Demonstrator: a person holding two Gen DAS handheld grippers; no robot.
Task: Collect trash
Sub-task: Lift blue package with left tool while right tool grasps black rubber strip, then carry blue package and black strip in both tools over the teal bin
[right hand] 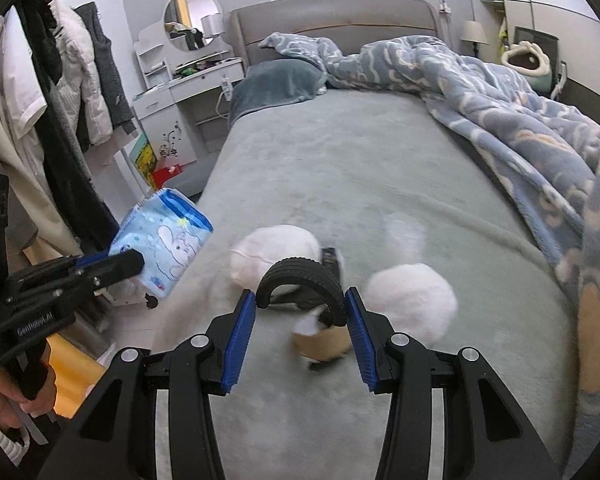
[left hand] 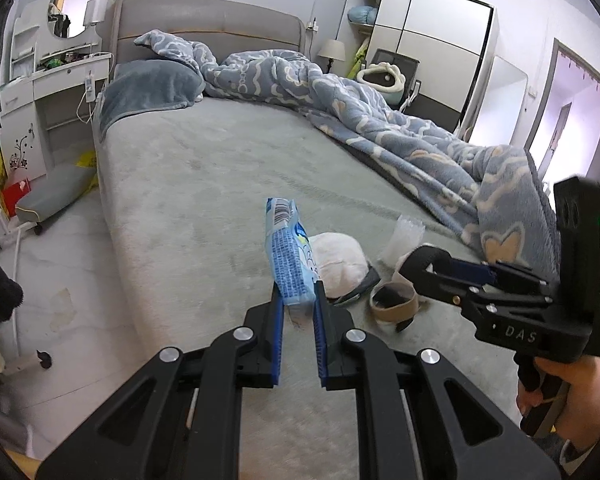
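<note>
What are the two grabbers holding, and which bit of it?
The left gripper pinches a light blue plastic packet by its bottom end. The right gripper clamps a curved black rubber tyre piece by its two ends.

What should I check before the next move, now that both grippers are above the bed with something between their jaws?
1. Left gripper holds the blue packet: ok, jaws shut on its lower end.
2. Right gripper holds the black tyre piece: ok, it spans the jaws.
3. Both items lifted clear of the bed: ok, as far as both views show.
4. Trash left on the bed: not ok; two white wads, a cardboard ring and a clear cup remain.
5. Bin to drop into: cannot tell, none in view.
</note>
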